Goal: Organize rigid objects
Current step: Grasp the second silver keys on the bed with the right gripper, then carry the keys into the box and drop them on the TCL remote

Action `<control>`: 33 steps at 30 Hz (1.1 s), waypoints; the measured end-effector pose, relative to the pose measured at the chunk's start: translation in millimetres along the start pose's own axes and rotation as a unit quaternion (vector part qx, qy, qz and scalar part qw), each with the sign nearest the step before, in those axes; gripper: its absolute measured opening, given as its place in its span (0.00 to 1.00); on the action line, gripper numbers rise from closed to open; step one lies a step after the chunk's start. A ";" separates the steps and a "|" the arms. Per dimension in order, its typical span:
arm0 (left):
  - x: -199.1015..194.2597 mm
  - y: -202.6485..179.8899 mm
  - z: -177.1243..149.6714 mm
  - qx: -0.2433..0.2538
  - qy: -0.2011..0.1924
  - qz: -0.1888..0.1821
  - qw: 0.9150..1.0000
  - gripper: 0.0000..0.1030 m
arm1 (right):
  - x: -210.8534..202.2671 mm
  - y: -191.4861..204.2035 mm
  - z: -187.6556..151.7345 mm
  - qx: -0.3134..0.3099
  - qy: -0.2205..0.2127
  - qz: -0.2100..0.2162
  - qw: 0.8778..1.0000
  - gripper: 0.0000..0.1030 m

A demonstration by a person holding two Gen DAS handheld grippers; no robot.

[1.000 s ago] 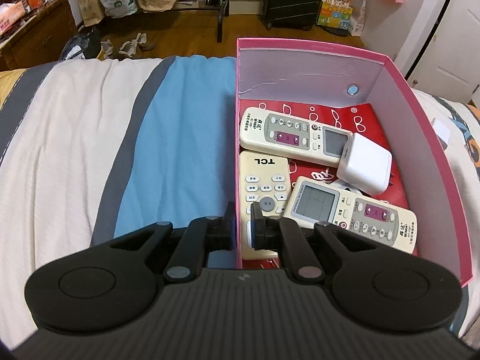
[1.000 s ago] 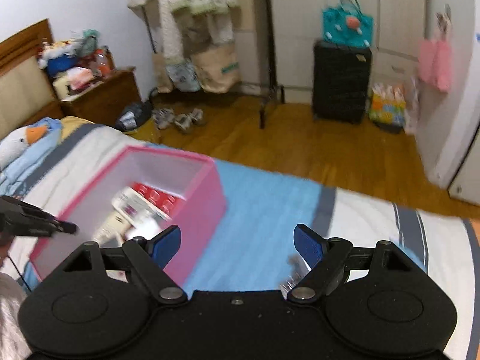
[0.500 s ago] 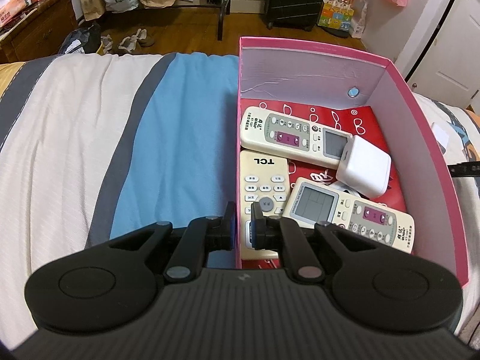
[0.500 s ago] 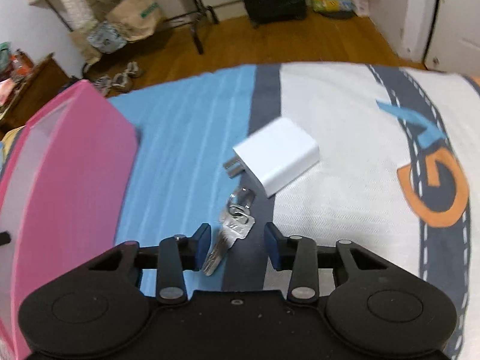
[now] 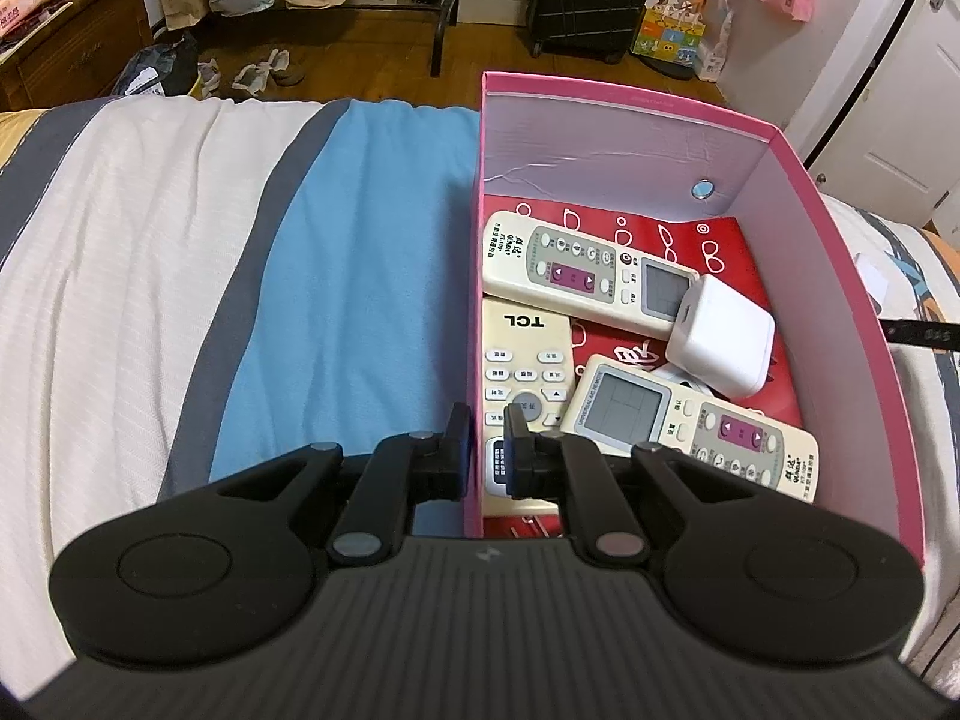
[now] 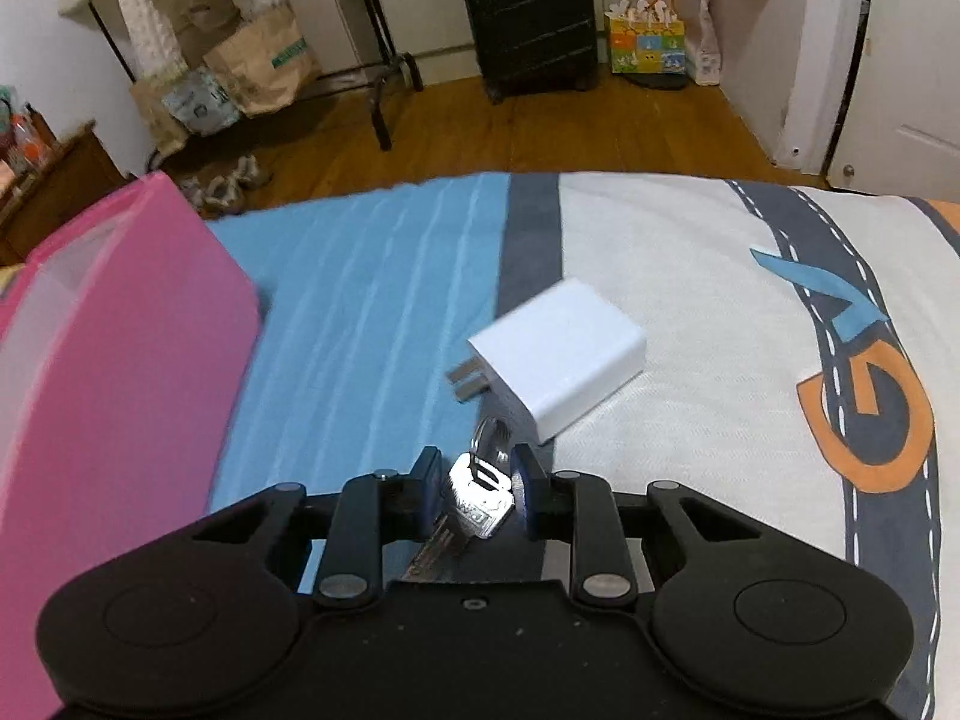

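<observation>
Pink cardboard is making the box (image 5: 840, 252) that is sitting on the striped bed cover (image 5: 360, 276) in the left wrist view. The left gripper (image 5: 482, 438) is pinching the box's near wall, one finger outside and one inside. Inside the box, three remotes (image 5: 585, 267) are lying on a red sheet, and a white charger (image 5: 720, 345) is resting on top of two of them.

In the right wrist view, the right gripper (image 6: 474, 483) is squeezing a bunch of silver keys (image 6: 480, 495); its fingers have just been closing and are now pressing on the keys. Another white charger (image 6: 561, 360) is lying on the bed cover just beyond the keys. The pink box is standing at the left.
</observation>
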State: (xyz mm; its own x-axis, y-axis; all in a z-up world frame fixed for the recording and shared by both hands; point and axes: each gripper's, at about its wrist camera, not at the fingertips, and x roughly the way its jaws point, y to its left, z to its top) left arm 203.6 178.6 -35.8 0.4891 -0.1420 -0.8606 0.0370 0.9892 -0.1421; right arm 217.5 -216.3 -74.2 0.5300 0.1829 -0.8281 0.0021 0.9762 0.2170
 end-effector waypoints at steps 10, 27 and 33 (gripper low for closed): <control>-0.7 0.1 0.0 -0.002 0.000 0.001 1.000 0.08 | -28.2 18.7 -2.4 -0.028 -0.036 0.029 0.999 0.03; -4.2 4.0 0.0 -0.006 0.000 0.002 1.000 0.08 | -108.8 75.0 -14.1 -0.003 -0.131 0.133 0.982 0.03; -2.2 6.5 -0.4 -0.021 0.001 0.003 1.000 0.07 | -138.4 106.2 -2.1 -0.032 -0.139 0.183 0.973 0.03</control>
State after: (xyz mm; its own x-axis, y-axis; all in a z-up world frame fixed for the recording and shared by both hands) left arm 202.4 185.3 -35.0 0.4867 -0.1370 -0.8628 -0.0017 0.9875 -0.1578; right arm 142.6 -137.6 62.4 0.6939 0.4895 -0.5282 -0.2772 0.8585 0.4314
